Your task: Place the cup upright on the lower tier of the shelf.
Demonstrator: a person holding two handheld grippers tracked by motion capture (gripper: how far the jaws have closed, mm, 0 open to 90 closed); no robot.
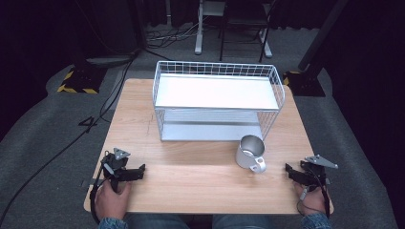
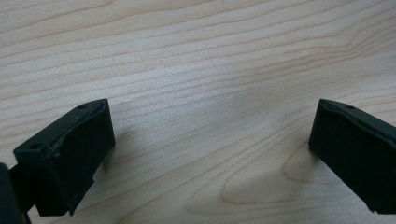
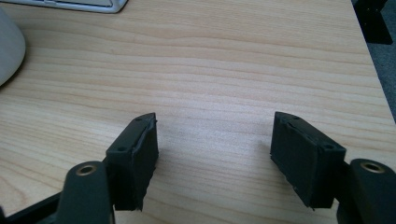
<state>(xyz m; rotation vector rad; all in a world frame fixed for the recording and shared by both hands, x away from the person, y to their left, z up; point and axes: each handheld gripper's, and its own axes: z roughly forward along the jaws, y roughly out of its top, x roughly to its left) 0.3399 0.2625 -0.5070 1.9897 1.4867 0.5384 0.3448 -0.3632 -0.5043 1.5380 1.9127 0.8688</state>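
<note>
A silver metal mug [image 1: 250, 151] stands upright on the wooden table [image 1: 191, 176], its handle toward the person, just in front of a white wire two-tier rack [image 1: 217, 99]. My left gripper [image 1: 136, 172] rests near the table's front left corner, held by a hand, jaws apart with bare wood between them [image 2: 212, 135]. My right gripper [image 1: 292, 172] sits near the front right edge, open too [image 3: 214, 135], and nothing lies between its jaws. The mug's rounded side [image 3: 9, 49] shows at the far left of the right gripper view.
The rack's lower edge [image 3: 65, 4] runs along the top of the right gripper view. Beyond the table lie grey carpet, black cables [image 1: 62, 143], stand bases with yellow-black tape [image 1: 76, 82] and a white frame's legs [image 1: 231, 28]. Bare wood spans between the two grippers.
</note>
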